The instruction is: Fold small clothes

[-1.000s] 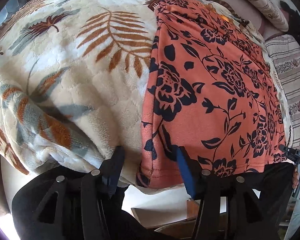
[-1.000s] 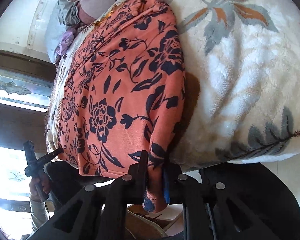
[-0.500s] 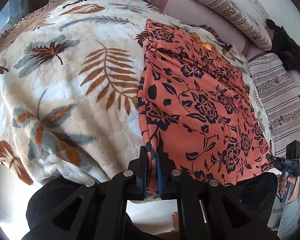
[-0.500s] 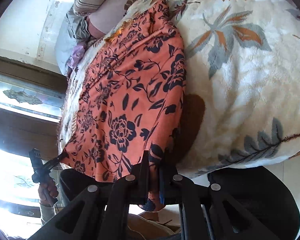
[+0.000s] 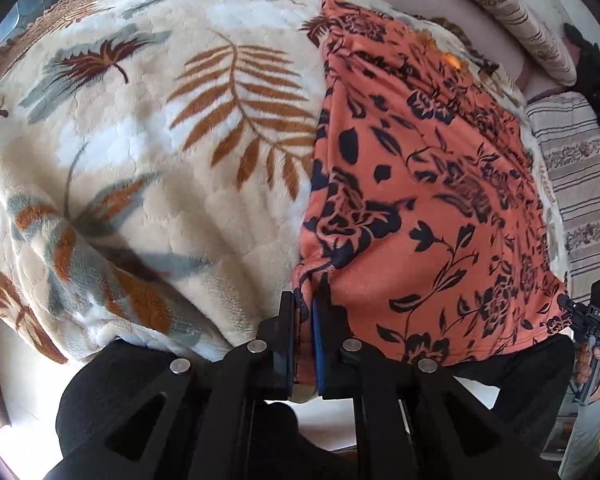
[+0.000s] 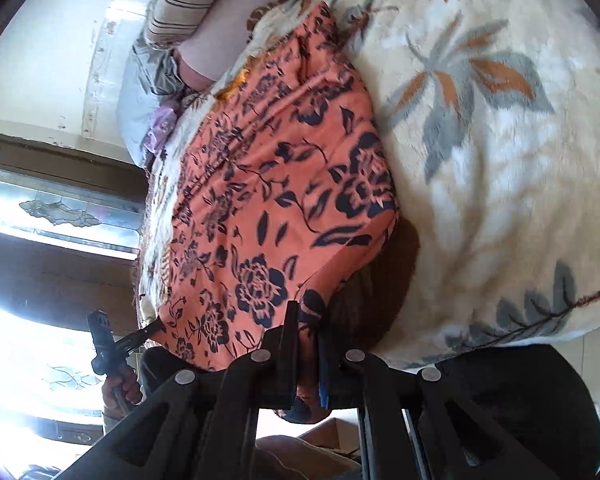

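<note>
An orange garment with a black flower print (image 5: 432, 216) lies spread on a cream leaf-patterned blanket (image 5: 148, 168) on a bed. My left gripper (image 5: 306, 304) is shut on the garment's near left corner at the bed's edge. My right gripper (image 6: 308, 320) is shut on the garment's (image 6: 268, 208) other near corner, lifted a little off the blanket (image 6: 500, 160). Each gripper shows small in the other's view: the right one (image 5: 592, 316) and the left one (image 6: 112, 344), each at a garment corner.
Striped pillows (image 5: 580, 168) lie at the bed's far right, with a dark item (image 5: 596, 80) beyond. A bolster (image 5: 512, 12) runs along the headboard. A bright window with dark wood frame (image 6: 52, 248) stands to the left of the bed. The floor (image 5: 28, 392) lies below the blanket's edge.
My left gripper was open around the garment's corner one second ago and has shut on it. Both grippers have pulled the near edge slightly; the right corner is raised more.
</note>
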`<state>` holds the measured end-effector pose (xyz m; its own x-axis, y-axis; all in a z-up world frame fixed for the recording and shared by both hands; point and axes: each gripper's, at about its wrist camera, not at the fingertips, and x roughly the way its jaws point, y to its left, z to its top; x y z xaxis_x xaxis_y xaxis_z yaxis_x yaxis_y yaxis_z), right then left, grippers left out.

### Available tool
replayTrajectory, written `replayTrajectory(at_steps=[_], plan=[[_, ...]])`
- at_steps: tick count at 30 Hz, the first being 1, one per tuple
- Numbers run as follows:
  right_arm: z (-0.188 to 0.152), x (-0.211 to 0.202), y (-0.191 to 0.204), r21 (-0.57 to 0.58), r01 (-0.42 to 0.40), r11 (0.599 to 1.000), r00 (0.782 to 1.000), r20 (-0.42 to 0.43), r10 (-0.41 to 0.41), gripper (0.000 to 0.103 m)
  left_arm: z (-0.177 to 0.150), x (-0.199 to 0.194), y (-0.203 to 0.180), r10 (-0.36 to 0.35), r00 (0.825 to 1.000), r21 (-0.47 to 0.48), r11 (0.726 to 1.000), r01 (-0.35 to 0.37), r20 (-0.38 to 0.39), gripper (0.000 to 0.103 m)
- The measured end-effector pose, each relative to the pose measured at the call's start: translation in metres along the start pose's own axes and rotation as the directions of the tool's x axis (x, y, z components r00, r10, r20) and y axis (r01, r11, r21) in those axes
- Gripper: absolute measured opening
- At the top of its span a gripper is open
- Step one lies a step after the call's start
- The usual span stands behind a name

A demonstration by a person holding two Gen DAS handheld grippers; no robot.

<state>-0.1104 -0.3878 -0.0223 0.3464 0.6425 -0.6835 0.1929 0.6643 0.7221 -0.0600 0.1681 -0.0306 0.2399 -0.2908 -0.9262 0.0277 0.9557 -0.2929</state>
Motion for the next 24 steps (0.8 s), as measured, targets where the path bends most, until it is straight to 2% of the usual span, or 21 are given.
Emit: replayTrajectory(at_steps=[3,6,9,12,13,15,17,19,20,21,24], plan=[[0.011,-0.001,0.009,-0.016,-0.012,1.0,1.0,0.001,0.012,0.007,0.016,-0.023,-0.008,-0.05,0.997,0.02,0.999,0.049,0.059,0.008],[0.051,-0.02,0.033,-0.052,-0.078,0.996,0.994,0.074,0.081,0.007,0.06,-0.066,-0.028,-0.117,0.976,0.073,0.992,0.105,0.184,0.007],[0.116,-0.043,0.066,-0.099,-0.179,0.979,0.961,0.196,0.195,0.007,0.13,-0.103,-0.046,-0.177,0.928,0.115,0.982,0.147,0.327,0.007],[0.192,-0.04,0.081,-0.112,-0.198,0.974,0.922,0.315,0.224,0.007,0.208,-0.102,-0.053,-0.139,0.886,0.094,0.99,0.108,0.443,0.007],[0.216,-0.026,0.076,-0.084,-0.209,0.974,0.917,0.329,0.225,0.008,0.231,-0.088,-0.052,-0.107,0.884,0.079,0.994,0.079,0.455,0.007],[0.251,0.01,0.06,-0.043,-0.141,0.989,0.938,0.313,0.147,0.011,0.261,-0.047,-0.043,-0.043,0.911,0.013,0.999,0.041,0.409,0.007],[0.263,0.05,0.037,0.006,-0.079,0.997,0.967,0.243,0.076,0.011,0.257,-0.017,-0.029,-0.083,0.934,-0.051,0.993,0.107,0.347,0.007],[0.258,0.078,0.017,0.041,-0.078,0.996,0.978,0.197,0.068,0.011,0.233,-0.001,-0.022,-0.12,0.942,-0.064,0.987,0.146,0.312,0.022],[0.254,0.084,0.011,0.044,-0.086,0.995,0.978,0.194,0.075,0.011,0.215,0.002,-0.017,-0.118,0.946,-0.072,0.987,0.146,0.303,0.046],[0.25,0.086,0.007,0.048,-0.116,0.992,0.973,0.206,0.103,0.011,0.196,0.003,-0.012,-0.109,0.949,-0.092,0.986,0.142,0.296,0.064],[0.251,0.08,0.003,0.066,-0.136,0.989,0.968,0.222,0.118,0.011,0.14,-0.009,-0.01,-0.114,0.95,-0.116,0.981,0.153,0.29,0.066]])
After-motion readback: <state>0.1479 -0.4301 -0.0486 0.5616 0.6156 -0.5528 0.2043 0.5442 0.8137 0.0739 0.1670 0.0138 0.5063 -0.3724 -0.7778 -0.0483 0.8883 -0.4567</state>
